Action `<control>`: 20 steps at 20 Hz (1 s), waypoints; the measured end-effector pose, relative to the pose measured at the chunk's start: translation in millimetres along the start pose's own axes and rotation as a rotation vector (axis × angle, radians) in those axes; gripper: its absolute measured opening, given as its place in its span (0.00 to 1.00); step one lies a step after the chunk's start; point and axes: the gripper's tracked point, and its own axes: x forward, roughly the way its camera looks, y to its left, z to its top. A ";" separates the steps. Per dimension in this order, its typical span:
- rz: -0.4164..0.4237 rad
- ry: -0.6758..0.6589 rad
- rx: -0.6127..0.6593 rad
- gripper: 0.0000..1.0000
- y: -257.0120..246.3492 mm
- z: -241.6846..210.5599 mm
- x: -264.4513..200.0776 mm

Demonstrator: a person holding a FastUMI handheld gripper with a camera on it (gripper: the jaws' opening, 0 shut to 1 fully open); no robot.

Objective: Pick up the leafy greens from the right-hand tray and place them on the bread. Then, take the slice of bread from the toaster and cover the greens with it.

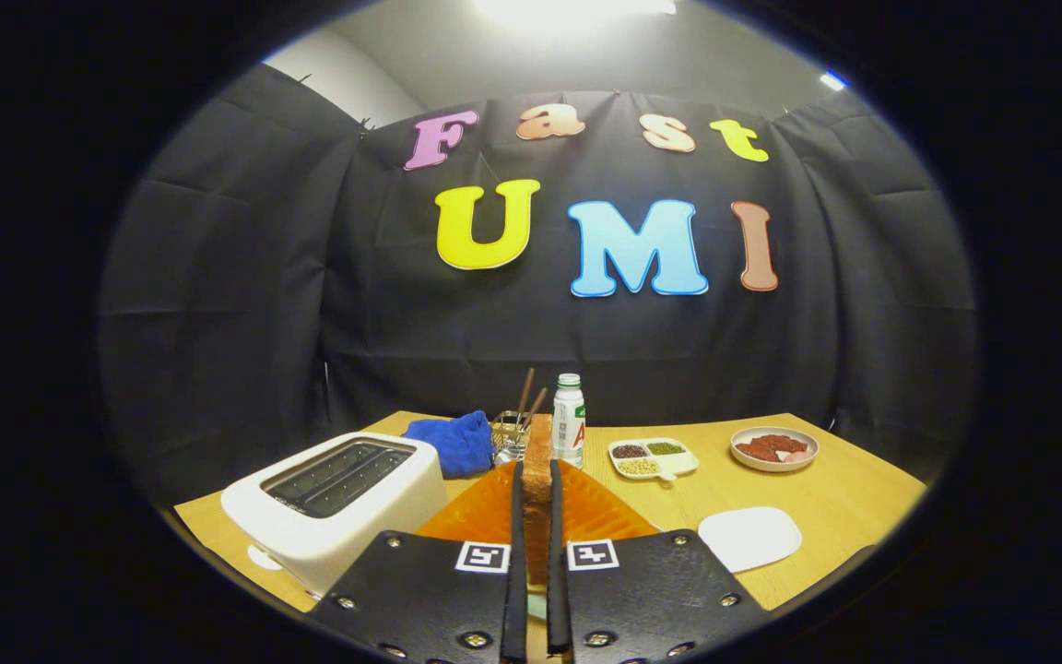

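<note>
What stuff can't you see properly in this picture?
- Gripper view: the orange plate's middle, with any greens on it, hidden behind the bread slice that the claw pinches upright.
- The toaster's slots: too dark inside.
- The divided dish's fillings: too small to name.

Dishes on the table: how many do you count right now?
4. An orange plate under the gripper, which holds the bread slice; a white plate right of it; a divided dish beyond; a bowl far right. Others may be hidden.
</note>
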 end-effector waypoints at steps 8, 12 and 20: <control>0.070 0.038 0.005 0.08 -13.4 -28.2 -0.7; 0.132 0.050 0.041 0.08 -10.0 -38.7 9.9; 0.145 0.160 0.191 0.08 -26.7 -75.8 39.4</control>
